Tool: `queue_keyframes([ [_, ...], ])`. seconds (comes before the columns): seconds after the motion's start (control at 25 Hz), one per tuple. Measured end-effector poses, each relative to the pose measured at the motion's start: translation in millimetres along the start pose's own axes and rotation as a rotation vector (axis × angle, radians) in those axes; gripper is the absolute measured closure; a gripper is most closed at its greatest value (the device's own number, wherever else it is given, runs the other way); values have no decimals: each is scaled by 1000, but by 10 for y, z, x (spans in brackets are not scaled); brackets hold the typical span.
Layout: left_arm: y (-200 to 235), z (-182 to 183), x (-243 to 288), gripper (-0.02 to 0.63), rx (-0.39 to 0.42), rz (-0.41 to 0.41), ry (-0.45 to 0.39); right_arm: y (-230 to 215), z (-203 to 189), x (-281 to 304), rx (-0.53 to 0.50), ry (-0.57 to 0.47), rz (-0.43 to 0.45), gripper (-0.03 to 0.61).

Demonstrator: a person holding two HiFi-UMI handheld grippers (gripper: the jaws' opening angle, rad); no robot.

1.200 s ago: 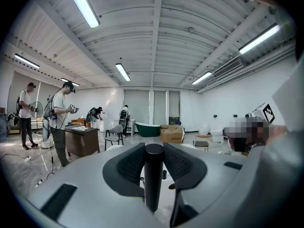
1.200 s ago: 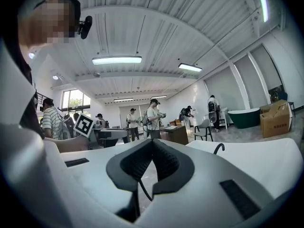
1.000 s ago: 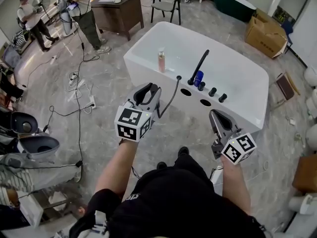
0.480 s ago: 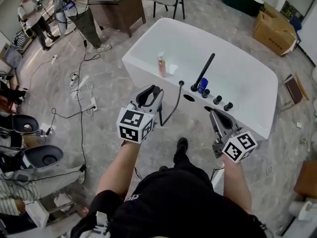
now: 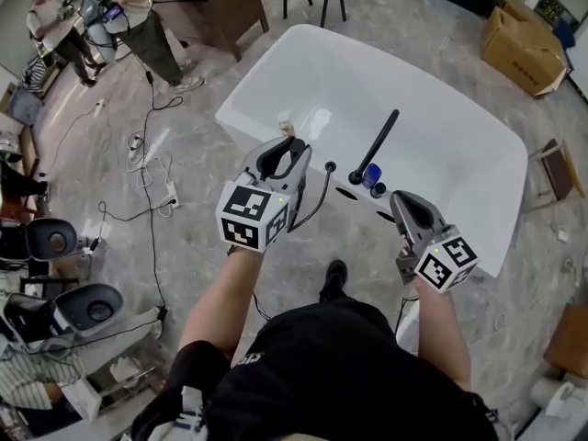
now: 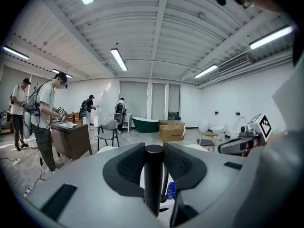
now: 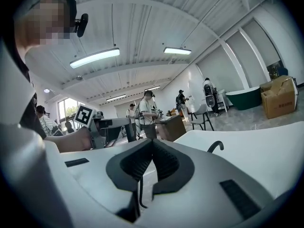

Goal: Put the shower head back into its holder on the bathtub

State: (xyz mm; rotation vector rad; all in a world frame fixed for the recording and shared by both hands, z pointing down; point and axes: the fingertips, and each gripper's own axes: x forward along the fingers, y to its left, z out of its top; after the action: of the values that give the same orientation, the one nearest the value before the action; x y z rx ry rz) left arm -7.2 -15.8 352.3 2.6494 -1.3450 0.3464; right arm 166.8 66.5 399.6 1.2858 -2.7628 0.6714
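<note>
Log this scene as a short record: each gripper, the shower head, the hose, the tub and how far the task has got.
left gripper: shut on shower head, held at the tub's near rim
right gripper: shut, empty
hose: black, curves from the left gripper to the rim
tub: white
rim fittings: black faucet, open hole
task state: shower head not yet in its holder
</note>
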Motion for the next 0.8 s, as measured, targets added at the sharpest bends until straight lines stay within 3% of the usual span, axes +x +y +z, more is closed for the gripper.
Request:
queue_keyframes([
  [0.24, -67, 543, 493, 485, 44, -24, -53, -423, 163, 120, 10, 3, 19, 565],
  [0.52, -76, 885, 775, 486, 69, -54, -88, -492, 176, 297, 16, 34, 37, 563],
  [0.8, -23, 1020, 1060, 486, 18, -157, -110, -448, -9, 899, -9, 112, 72, 464],
])
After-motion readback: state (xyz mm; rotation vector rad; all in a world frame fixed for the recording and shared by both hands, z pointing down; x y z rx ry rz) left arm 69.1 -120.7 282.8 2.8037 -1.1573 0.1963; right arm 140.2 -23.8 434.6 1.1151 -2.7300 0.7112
